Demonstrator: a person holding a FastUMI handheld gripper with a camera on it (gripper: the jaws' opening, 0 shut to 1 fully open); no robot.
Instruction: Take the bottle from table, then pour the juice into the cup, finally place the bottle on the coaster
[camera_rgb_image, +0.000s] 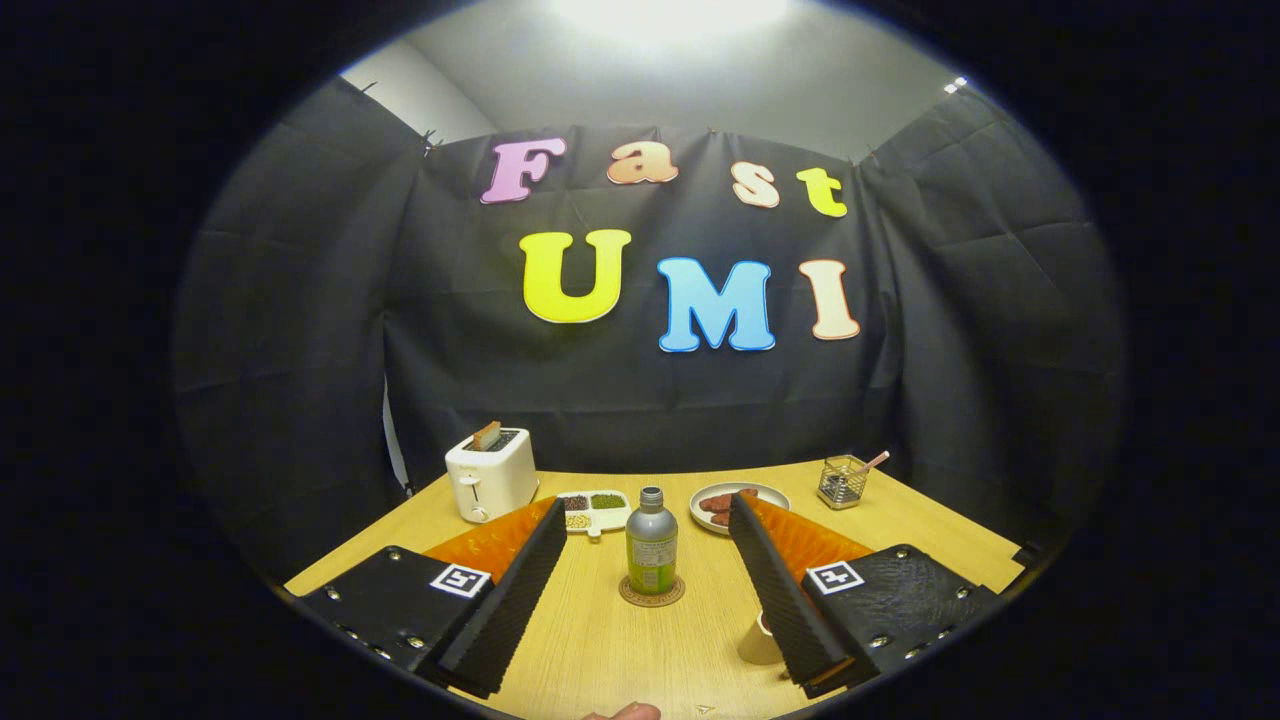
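Note:
A small grey bottle (651, 545) with a green label and a dark cap stands upright on a round cork coaster (651, 592) in the middle of the wooden table (620, 650). It sits between my two fingers, a little beyond their tips. My gripper (648, 520) is open wide and touches nothing. A pale paper cup (758, 640) stands on the table close to my right finger (780, 590), which hides part of it.
At the back left is a white toaster (490, 475) with a slice of toast in it. Behind the bottle lie a white divided dish (594, 511) of grains and a plate (738, 505) with brown food. A wire holder (843, 481) stands back right.

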